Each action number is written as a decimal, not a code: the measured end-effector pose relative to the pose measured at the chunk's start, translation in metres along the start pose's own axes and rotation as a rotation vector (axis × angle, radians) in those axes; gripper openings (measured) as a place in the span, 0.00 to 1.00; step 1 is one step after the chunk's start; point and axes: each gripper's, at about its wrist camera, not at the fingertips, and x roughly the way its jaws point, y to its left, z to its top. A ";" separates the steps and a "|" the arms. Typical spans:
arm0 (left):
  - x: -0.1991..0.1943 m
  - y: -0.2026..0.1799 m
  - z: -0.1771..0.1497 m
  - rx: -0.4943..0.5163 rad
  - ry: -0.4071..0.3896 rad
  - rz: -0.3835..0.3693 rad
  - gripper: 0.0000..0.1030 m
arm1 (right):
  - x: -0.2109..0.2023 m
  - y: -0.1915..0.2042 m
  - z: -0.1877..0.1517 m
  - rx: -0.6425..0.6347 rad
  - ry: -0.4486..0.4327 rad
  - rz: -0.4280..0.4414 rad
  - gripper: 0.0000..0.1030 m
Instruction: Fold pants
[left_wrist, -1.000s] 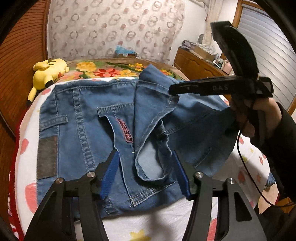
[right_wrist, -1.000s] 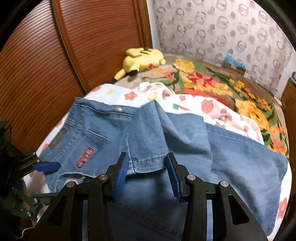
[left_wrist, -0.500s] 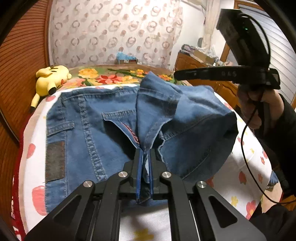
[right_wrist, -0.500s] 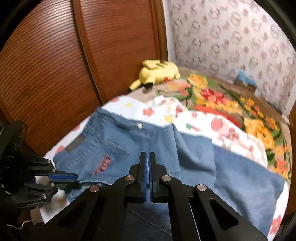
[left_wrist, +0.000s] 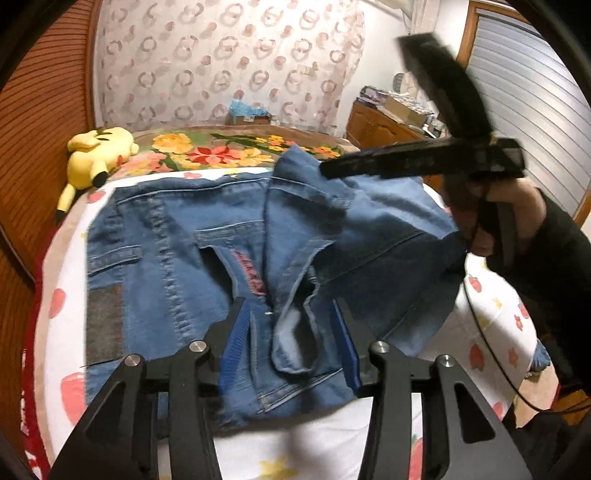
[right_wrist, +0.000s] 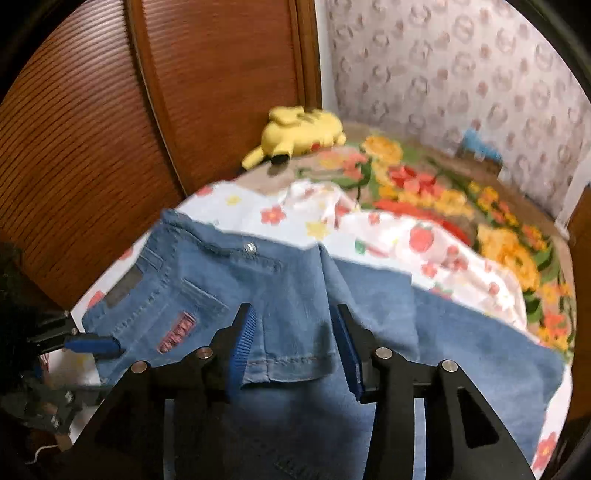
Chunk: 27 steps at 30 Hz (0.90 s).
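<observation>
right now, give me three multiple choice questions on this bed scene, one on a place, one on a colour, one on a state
1. Where is the yellow plush toy?
A. on the jeans
B. on the flowered blanket by the wooden wall
C. on the floor

2. What colour are the gripper pads?
A. blue
B. red
C. green

3. How does the left gripper stand over the jeans?
A. jaws apart, a fold of denim between them
B. clamped shut on a pocket
C. holding the toy

Answers:
1 B, it lies beyond the jeans beside the panelling.
2 A, blue strips line both fingers.
3 A, the pads stand clear either side of the fold, opening.
</observation>
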 end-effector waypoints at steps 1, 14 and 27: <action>0.001 -0.002 0.001 0.002 0.000 -0.006 0.45 | 0.006 -0.003 0.000 0.007 0.016 -0.009 0.44; 0.032 -0.001 -0.002 0.017 0.066 0.009 0.23 | -0.013 -0.015 0.005 0.000 -0.042 0.121 0.04; -0.069 0.033 -0.008 -0.035 -0.091 0.049 0.03 | -0.040 0.037 0.038 -0.103 -0.175 0.194 0.04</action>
